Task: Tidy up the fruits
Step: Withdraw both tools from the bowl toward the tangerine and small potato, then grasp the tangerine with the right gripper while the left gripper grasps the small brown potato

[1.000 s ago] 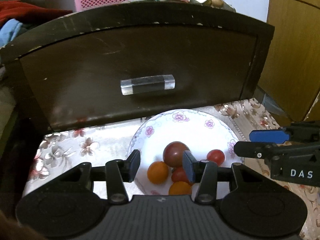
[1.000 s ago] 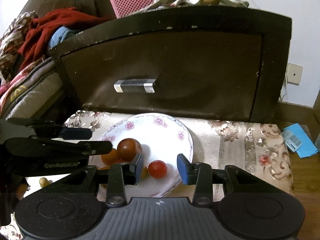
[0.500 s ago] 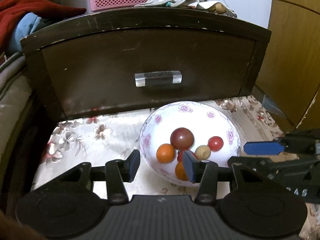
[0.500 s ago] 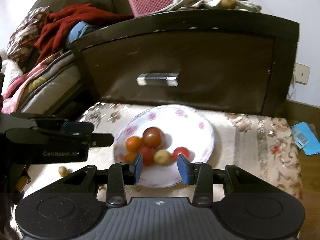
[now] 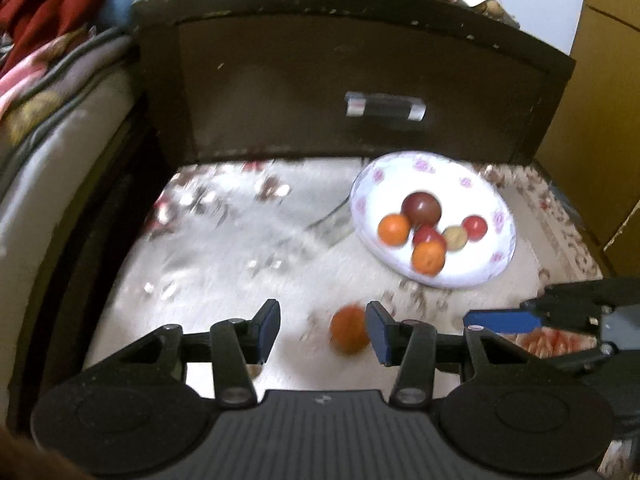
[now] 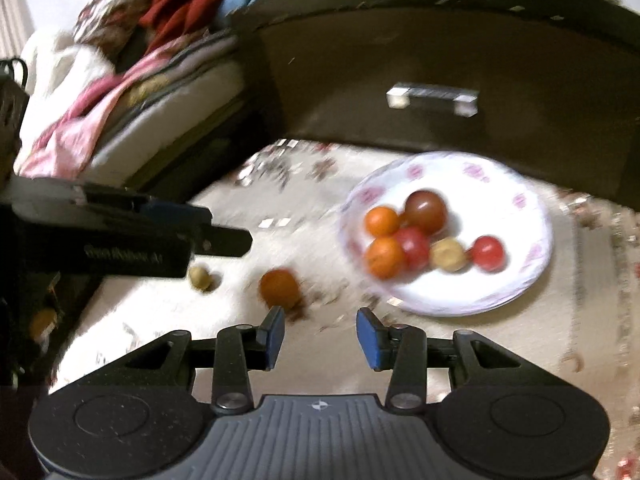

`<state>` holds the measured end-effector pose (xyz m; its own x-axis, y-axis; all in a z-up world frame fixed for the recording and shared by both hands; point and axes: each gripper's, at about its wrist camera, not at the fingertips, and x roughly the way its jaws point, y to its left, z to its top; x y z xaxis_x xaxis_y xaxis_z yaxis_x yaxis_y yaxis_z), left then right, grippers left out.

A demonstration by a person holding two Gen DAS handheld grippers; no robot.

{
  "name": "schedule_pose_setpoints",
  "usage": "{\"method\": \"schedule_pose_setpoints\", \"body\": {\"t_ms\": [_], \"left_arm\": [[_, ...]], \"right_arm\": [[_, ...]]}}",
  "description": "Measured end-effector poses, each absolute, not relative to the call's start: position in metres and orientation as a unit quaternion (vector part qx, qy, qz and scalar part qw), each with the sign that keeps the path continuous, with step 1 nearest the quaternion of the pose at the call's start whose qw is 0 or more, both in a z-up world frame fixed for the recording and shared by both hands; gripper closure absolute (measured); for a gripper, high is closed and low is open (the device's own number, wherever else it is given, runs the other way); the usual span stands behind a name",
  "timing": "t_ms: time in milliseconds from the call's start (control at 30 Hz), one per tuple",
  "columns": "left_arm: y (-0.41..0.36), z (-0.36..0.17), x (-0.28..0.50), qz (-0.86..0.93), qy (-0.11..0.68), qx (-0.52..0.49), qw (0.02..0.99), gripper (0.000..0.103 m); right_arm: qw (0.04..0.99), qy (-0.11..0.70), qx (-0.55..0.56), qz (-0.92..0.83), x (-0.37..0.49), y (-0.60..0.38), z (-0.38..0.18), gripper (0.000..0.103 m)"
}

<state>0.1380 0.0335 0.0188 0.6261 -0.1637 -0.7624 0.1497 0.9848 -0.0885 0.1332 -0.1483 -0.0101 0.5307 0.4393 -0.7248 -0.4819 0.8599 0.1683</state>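
Note:
A white flowered plate (image 5: pixel 472 276) (image 6: pixel 532 284) holds several small fruits, red, orange and one tan. A loose orange fruit (image 5: pixel 349 330) (image 6: pixel 279 287) lies on the cloth in front of the plate. My left gripper (image 5: pixel 322 332) is open, and this fruit sits between its fingers close to the right one. My right gripper (image 6: pixel 320 334) is open and empty, just right of and nearer than the same fruit. A small tan fruit (image 6: pixel 201 276) lies on the cloth further left, beside the left gripper's body (image 6: pixel 120 244).
A dark drawer front with a clear handle (image 5: pixel 386 106) (image 6: pixel 432 98) rises behind the plate. Folded bedding and clothes (image 6: pixel 132 92) lie to the left. The right gripper's fingers (image 5: pixel 560 320) reach in at the lower right of the left wrist view. Both views are blurred.
Both grippers have pulled back and swung left, away from the plate. The loose orange fruit on the cloth has come into view between the left gripper's fingers.

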Motion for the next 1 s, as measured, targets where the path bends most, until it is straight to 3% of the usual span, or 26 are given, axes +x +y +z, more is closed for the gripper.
{"method": "schedule_pose_setpoints", "body": {"t_ms": [1000], "left_arm": [[0.065,-0.021,0.141,-0.055,0.475,-0.01,0.878,0.045]], "right_arm": [[0.853,0.429,-0.07,0.29,0.173,-0.088,-0.056,0.065]]}}
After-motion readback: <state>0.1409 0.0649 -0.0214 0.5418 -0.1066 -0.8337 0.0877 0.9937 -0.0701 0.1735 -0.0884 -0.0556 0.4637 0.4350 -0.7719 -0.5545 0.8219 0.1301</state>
